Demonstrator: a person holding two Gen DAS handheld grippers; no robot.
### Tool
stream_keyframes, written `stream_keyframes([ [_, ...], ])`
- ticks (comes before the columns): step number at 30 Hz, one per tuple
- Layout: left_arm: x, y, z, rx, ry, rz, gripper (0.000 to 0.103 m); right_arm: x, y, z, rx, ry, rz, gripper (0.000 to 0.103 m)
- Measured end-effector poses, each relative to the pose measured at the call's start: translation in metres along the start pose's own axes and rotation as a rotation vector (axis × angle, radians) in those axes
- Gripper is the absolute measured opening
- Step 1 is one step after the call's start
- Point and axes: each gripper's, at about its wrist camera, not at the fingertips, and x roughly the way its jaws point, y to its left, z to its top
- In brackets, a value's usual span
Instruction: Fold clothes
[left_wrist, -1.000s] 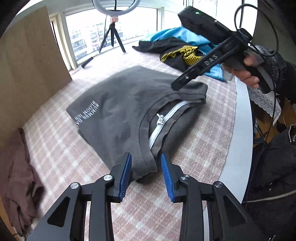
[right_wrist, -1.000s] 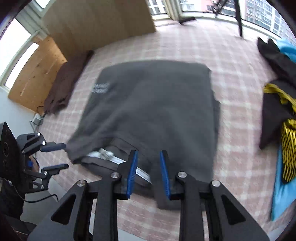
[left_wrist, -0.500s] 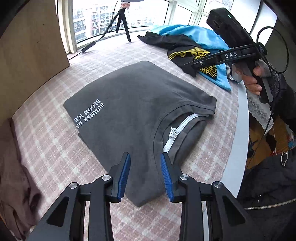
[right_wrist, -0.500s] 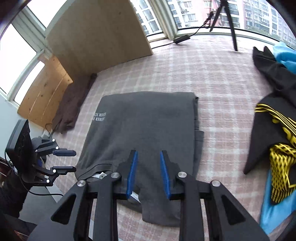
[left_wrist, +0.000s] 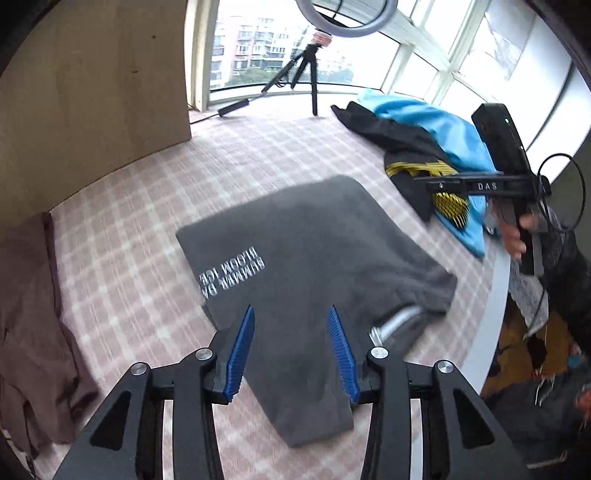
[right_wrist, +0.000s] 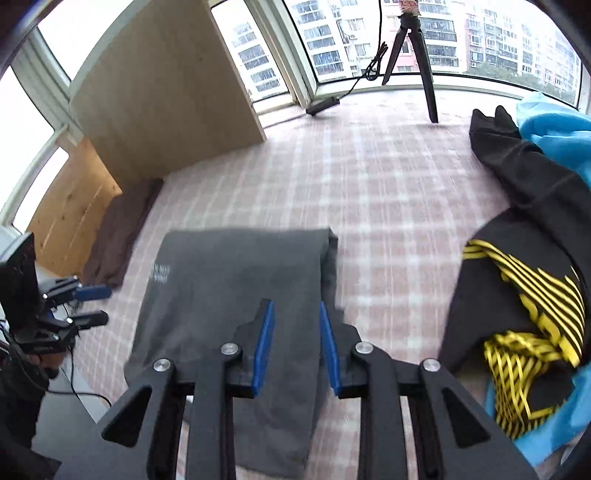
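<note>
Grey T-shirt (left_wrist: 314, 266): folded compact on checked tabletop (left_wrist: 140, 206). Left gripper (left_wrist: 291, 347) and right gripper (right_wrist: 295, 343) lifted clear since last second, spread wider, empty. Fold apparently finished.

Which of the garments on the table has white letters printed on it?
The folded grey shirt in the middle. The brown garment on the left is plain, and the black one beside the blue cloth has yellow stripes.

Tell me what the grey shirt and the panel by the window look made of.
Grey shirt: soft matte knit, probably cotton jersey; it drapes in folds and carries white printed lettering. Panel: pale wood or wood-look board, smooth, with faint grain and a few knots; solid or veneer cannot be told.
</note>
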Motion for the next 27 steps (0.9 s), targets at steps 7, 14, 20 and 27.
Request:
stream_keyframes([
  [7, 0.093, 0.033, 0.039, -0.136, 0.076, 0.052, 0.04, 0.094, -0.006, 0.04, 0.052, 0.166, 0.063, 0.014],
  [14, 0.085, -0.027, 0.051, -0.045, 0.103, 0.085, 0.043, 0.036, -0.059, 0.042, 0.084, 0.01, 0.05, 0.014],
  [20, 0.129, -0.12, 0.107, 0.109, 0.134, 0.012, 0.061, 0.057, -0.066, 0.018, 0.02, 0.089, 0.098, 0.009],
  [27, 0.206, -0.132, 0.126, 0.088, 0.276, 0.162, 0.031, 0.049, -0.084, 0.006, 0.066, 0.05, 0.125, 0.01],
])
